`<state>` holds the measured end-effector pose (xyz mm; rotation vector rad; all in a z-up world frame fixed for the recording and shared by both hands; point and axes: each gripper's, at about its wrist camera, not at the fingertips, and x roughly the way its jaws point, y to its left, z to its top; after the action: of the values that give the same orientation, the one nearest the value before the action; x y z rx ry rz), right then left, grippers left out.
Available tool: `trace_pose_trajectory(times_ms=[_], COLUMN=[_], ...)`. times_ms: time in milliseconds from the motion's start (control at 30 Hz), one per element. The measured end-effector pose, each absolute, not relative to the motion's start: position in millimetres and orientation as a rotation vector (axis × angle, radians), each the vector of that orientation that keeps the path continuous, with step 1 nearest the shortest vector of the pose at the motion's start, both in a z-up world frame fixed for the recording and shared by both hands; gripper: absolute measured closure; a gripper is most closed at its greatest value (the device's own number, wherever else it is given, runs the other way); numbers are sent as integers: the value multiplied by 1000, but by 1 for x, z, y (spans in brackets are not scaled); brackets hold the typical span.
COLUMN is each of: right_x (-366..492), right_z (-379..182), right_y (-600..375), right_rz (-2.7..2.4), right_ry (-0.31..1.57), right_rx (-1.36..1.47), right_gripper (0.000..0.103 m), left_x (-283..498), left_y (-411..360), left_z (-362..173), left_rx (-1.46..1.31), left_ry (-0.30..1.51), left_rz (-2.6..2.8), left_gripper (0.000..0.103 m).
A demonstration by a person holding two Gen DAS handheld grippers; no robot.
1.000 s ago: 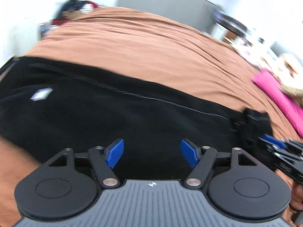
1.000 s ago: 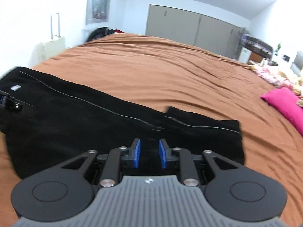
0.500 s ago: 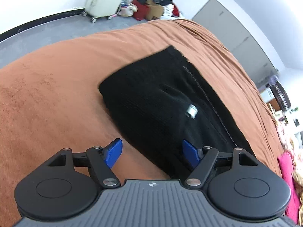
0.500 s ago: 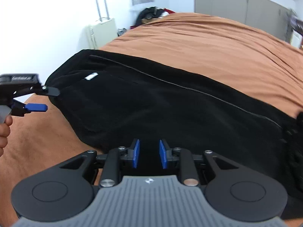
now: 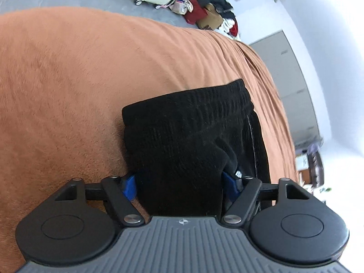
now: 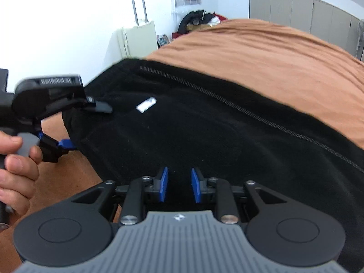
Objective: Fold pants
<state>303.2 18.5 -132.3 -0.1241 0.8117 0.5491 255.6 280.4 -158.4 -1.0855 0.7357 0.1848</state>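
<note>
Black pants (image 6: pixel 204 125) lie across a brown bedspread (image 6: pixel 273 52), with a white label (image 6: pixel 146 104) near the waistband. In the left wrist view the waistband end (image 5: pixel 188 136) sits between the open blue pads of my left gripper (image 5: pixel 179 184), one pad on each side of the fabric. The left gripper also shows in the right wrist view (image 6: pixel 68 125), straddling the waistband corner. My right gripper (image 6: pixel 179 184) hovers over the pants' near edge with a narrow gap between its pads, holding nothing.
The brown bedspread (image 5: pixel 79 79) fills most of both views. A cream suitcase (image 6: pixel 136 38) and a pile of clothes (image 6: pixel 200 20) stand by the wall. Grey wardrobe doors (image 6: pixel 307 9) are behind the bed.
My left gripper has moved onto the waistband end, so the fabric now lies between its open pads. My right gripper has shifted left along the pants toward the waistband, its gap unchanged.
</note>
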Motion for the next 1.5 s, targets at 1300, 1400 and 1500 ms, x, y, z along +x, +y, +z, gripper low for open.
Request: trace_pose_trajectory(times_ms=[1300, 1400, 1500], right_x=[228, 223, 222], right_z=[-105, -103, -103], right_y=[-221, -228, -231], right_rz=[301, 286, 262], right_ry=[666, 671, 680], right_rx=[300, 301, 306], right_gripper=[80, 80, 80], left_x=[244, 231, 225], left_y=[-48, -72, -86], left_z=[-77, -98, -121], left_rx=[431, 541, 613], left_ry=[450, 486, 554], left_rz=[-342, -383, -419], left_gripper=[49, 49, 49])
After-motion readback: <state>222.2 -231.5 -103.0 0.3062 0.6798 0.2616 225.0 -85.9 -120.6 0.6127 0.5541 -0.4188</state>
